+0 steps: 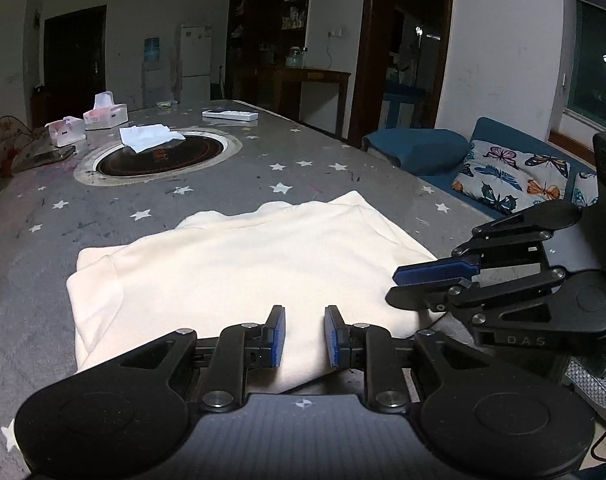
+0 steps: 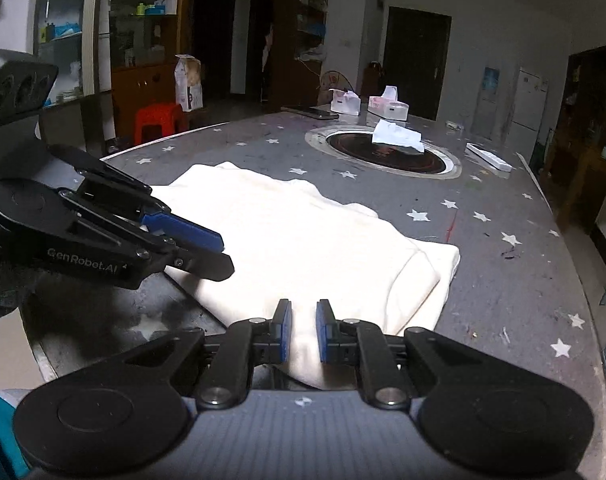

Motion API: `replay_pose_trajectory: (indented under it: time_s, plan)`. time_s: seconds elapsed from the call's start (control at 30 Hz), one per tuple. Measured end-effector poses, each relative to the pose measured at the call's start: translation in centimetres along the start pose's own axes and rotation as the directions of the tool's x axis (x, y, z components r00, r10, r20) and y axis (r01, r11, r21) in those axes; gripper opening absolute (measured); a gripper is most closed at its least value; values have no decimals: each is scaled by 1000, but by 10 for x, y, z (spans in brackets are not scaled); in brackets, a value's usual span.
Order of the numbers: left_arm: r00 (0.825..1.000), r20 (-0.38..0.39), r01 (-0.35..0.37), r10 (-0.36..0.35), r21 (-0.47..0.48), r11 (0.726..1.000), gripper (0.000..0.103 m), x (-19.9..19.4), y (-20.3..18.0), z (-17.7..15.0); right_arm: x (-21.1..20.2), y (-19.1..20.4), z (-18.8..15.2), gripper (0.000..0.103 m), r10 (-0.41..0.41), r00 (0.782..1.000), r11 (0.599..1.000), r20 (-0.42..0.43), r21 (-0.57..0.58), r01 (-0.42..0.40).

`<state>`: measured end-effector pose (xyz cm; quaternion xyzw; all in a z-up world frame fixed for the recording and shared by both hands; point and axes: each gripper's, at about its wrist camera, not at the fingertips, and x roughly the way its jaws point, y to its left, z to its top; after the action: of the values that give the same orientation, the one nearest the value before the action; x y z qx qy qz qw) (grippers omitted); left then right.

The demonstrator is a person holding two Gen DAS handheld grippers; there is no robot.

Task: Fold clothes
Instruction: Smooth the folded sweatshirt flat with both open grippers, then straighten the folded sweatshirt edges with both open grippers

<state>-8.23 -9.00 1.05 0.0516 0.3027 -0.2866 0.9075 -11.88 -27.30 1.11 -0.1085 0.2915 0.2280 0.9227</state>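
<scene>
the surface [image 1: 343, 148] is a long grey top printed with white stars, scuffed and marked, filling most of both views. set into its far half is a round dark hob plate [image 1: 159, 156] with a pale ring around it, and a crumpled white cloth [image 1: 147, 136] lies on the near edge of that plate.

the cream garment [image 1: 243, 264] lies folded flat on the near part of the surface, close to the edge, with a sleeve seam showing on one side and a doubled edge along the far side. in the right wrist view the same garment [image 2: 303, 240] runs from the near edge towards the hob plate.

the left hand-held gripper [image 1: 305, 336] sits over the near hem of the garment with its blue pads a narrow gap apart; cream cloth shows in the gap, but whether the pads pinch it i cannot tell. the right hand-held gripper [image 2: 304, 330] is nearly clenched over the near hem at the garment's other side, cloth again showing between the pads, and a grip cannot be confirmed. each gripper shows in the other's view, lying at the garment's near corner.

at the far end of the surface stand two tissue boxes [image 1: 105, 114], with a dark phone [image 1: 57, 156] near them and a white remote [image 1: 230, 115] well apart to the other side.
</scene>
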Motion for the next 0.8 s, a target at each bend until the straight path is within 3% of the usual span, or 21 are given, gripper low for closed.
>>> replay_pose_trajectory:
  time_s: [0.2,0.47,0.67,0.8]
  plan:
    - [1000,5,2,-2,-10,1000,25,-2,3,-2,-14,-9,-2,11,-25,1000,999,-3,34,25]
    - [999,31,-28,30,-60,998,28,-20,13,-3,-15,-19,-1,12,4,1000,998,-4,67,-3]
    - [998,15,-60,64,-175,983,28,-33,43,-16,-10,-22,0,12,10,1000,997,-21,72,-9]
    - [998,30,-48,57,-223,974,28,-43,52,-13,-10,-16,14,19,33,999,998,10,50,-33]
